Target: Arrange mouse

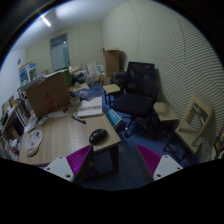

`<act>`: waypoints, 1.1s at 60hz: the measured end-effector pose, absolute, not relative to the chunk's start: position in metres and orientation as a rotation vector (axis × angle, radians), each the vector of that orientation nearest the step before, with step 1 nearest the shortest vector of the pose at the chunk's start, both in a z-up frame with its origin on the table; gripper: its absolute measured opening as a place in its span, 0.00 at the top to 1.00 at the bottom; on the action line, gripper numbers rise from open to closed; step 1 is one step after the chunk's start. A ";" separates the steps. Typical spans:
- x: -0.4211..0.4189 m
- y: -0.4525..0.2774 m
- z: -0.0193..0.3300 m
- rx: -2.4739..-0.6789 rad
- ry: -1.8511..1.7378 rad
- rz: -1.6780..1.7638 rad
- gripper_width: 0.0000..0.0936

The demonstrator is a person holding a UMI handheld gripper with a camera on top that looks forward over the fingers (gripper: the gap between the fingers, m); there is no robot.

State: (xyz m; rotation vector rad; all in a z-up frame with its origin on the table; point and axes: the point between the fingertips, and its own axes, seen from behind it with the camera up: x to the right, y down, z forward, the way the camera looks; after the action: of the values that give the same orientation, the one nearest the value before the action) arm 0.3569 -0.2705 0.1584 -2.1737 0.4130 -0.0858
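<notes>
A black mouse lies on the near corner of a light wooden desk, well ahead of the fingers and a little to the left of the gap between them. My gripper hangs in the air above the floor, open, with nothing between its magenta pads. The other pad stands at the right. The mouse is apart from both fingers.
A black office chair stands behind the desk corner. A wooden chair is at the right by the wall. On the desk are a cardboard box, papers and a white device. Dark floor lies below.
</notes>
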 end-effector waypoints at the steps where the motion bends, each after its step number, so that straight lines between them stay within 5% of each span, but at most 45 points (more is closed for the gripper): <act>1: 0.355 -0.270 0.158 -2.174 0.409 -0.079 0.10; 15: 0.344 -0.236 0.123 -2.199 0.298 0.034 0.10; 44: 0.300 -0.115 -0.011 -2.274 0.064 0.131 0.10; 66: 0.290 -0.021 -0.014 -2.169 0.018 0.007 0.13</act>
State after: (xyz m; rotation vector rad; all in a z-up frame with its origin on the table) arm 0.2902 -0.0206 -0.0140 -2.1695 0.0176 0.0068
